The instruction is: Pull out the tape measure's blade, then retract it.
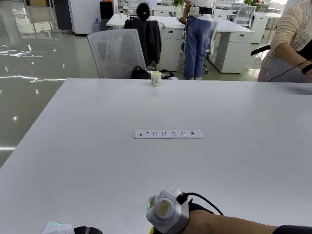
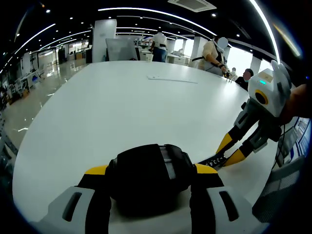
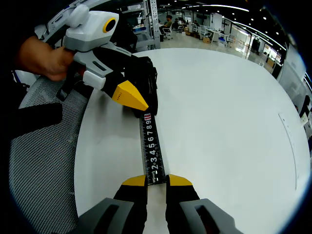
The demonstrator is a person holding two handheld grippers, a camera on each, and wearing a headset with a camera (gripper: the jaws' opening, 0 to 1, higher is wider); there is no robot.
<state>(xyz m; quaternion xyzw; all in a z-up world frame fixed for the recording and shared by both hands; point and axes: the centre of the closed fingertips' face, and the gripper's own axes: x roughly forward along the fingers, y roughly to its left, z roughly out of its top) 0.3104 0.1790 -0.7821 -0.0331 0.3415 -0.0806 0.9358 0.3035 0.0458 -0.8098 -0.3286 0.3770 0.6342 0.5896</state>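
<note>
Black tape measure (image 2: 148, 178), blade (image 3: 152, 151) out (white numerals)

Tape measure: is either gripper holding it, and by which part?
The left gripper clamps the tape measure case by its sides; the right gripper pinches the blade at its tip end.

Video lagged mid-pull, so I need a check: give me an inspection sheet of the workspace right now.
Surface: white table, no spills seen.
Job's things: tape measure case, blade partly pulled out.
Clutter: power strip mid-table, paper cup at far edge, both away from the tape.
Grippers: left gripper shut on the case; right gripper shut on the blade's tip.
Cables: black cable at the near edge.
Surroundings: mesh chair, people at desks behind.
</note>
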